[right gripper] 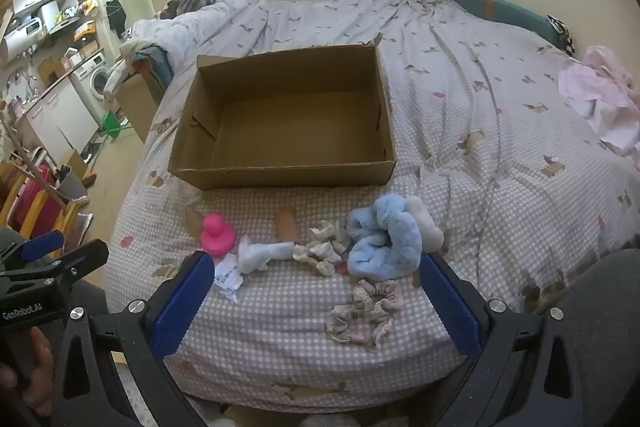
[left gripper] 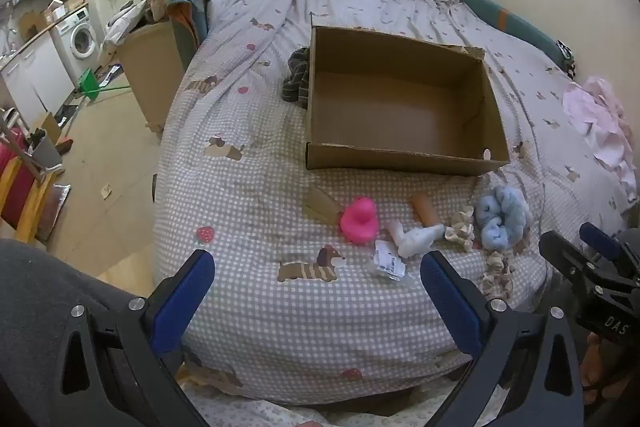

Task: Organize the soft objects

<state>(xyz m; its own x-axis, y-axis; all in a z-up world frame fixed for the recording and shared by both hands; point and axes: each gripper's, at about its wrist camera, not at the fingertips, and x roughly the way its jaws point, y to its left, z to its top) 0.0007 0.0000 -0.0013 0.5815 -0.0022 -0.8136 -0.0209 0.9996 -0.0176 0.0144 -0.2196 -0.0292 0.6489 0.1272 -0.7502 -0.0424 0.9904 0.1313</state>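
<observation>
An empty cardboard box (left gripper: 400, 151) (right gripper: 280, 173) sits on the checked bedspread. In front of it lies a row of small things: a pink rubber duck (left gripper: 359, 221) (right gripper: 217, 233), a white soft toy (left gripper: 418, 239) (right gripper: 262, 253), a tan roll (left gripper: 426, 209) (right gripper: 286, 223), cream frilly socks (left gripper: 462, 229) (right gripper: 324, 247), a fluffy light-blue cloth (left gripper: 500, 215) (right gripper: 384, 239) and a beige frilly piece (right gripper: 366, 311) (left gripper: 498, 273). My left gripper (left gripper: 318, 277) hovers open near the bed's front edge. My right gripper (right gripper: 318, 275) is open too, nothing between its fingers.
A crumpled paper tag (left gripper: 388, 261) (right gripper: 228, 275) lies by the duck. Dark cloth (left gripper: 296, 77) sits left of the box, pink clothing (left gripper: 604, 123) (right gripper: 600, 95) at the bed's right. Left of the bed are a floor, a wooden cabinet (left gripper: 150, 75) and a washing machine (left gripper: 82, 37).
</observation>
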